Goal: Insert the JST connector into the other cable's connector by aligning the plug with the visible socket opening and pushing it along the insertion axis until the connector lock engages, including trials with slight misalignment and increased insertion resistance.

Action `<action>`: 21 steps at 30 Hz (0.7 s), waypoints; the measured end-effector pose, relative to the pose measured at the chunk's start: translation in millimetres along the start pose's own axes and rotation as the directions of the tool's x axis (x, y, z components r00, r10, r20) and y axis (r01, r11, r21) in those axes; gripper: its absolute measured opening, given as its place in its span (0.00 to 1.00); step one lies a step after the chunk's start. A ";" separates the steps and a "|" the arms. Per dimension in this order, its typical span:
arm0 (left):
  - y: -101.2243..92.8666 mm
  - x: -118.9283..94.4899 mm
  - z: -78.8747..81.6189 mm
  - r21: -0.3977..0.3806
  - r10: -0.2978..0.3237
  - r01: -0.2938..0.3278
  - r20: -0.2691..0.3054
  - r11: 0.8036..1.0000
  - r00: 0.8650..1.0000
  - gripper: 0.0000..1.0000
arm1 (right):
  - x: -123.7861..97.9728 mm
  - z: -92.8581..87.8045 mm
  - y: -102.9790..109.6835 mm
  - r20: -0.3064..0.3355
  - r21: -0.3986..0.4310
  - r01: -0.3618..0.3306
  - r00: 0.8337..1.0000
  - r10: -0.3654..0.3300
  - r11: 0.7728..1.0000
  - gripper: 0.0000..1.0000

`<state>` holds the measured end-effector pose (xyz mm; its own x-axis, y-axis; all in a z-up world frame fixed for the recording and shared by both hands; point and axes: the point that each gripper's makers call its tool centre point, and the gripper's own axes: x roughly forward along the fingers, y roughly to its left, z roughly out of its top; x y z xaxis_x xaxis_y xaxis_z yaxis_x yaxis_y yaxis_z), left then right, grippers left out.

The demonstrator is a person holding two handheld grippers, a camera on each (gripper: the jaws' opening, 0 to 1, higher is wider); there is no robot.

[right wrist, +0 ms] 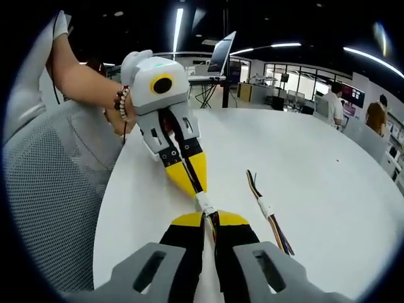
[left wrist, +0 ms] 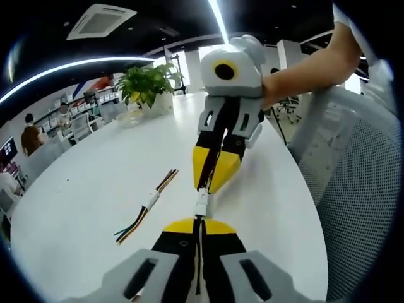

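Broad white rounded surface (left wrist: 88, 189), smooth and matte, in an open office with strip ceiling lights, a potted plant (left wrist: 146, 85) at its far end, a laptop (right wrist: 222, 55) on a stand beyond it and a grey mesh chair (right wrist: 53, 189) close by the person's bare forearm. Above the surface, left gripper (left wrist: 201, 222) and right gripper (right wrist: 211, 218), yellow-tipped fingers closed on multicoloured wires, meet tip to tip with the small white JST connector (left wrist: 201, 203) between them; whether plug and socket are fully seated is hard to tell, the fingertips hiding the joint. A second wire pair with a white connector (left wrist: 151, 199) lies flat on the surface just beside the grippers.
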<state>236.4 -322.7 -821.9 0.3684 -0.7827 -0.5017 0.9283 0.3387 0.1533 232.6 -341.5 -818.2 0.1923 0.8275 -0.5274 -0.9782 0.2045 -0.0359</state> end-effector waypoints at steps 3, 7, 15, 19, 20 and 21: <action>-0.2 0.8 -2.3 -0.013 0.002 -0.002 -0.009 1.000 1.000 0.00 | 1.4 -1.4 -0.3 -0.007 -0.005 0.003 1.000 -0.003 1.000 0.03; 4.1 0.0 0.1 -0.017 0.019 -0.019 0.005 1.000 1.000 0.00 | 0.5 1.4 -3.6 0.010 0.000 0.017 1.000 -0.017 1.000 0.03; 8.9 1.0 1.7 -0.028 0.044 -0.043 0.012 0.999 0.999 0.00 | 1.1 2.0 -8.1 0.018 -0.003 0.038 0.999 -0.038 0.999 0.03; 9.0 3.1 -1.4 -0.030 0.051 -0.051 0.006 0.998 0.999 0.00 | 2.7 -0.7 -8.8 0.014 -0.005 0.041 0.999 -0.041 0.999 0.03; 8.9 3.8 -1.5 -0.027 0.052 -0.052 0.003 0.998 0.999 0.00 | 2.8 -0.9 -9.0 0.013 -0.005 0.041 0.999 -0.041 0.999 0.03; 8.9 4.1 -1.8 -0.026 0.053 -0.053 0.002 0.998 0.999 0.00 | 2.9 -1.0 -9.2 0.012 -0.007 0.042 0.999 -0.042 0.999 0.03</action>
<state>246.1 -321.9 -824.0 0.4173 -0.7645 -0.4914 0.9058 0.3932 0.1577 242.0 -341.5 -820.3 0.2345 0.8241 -0.5156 -0.9697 0.2358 -0.0642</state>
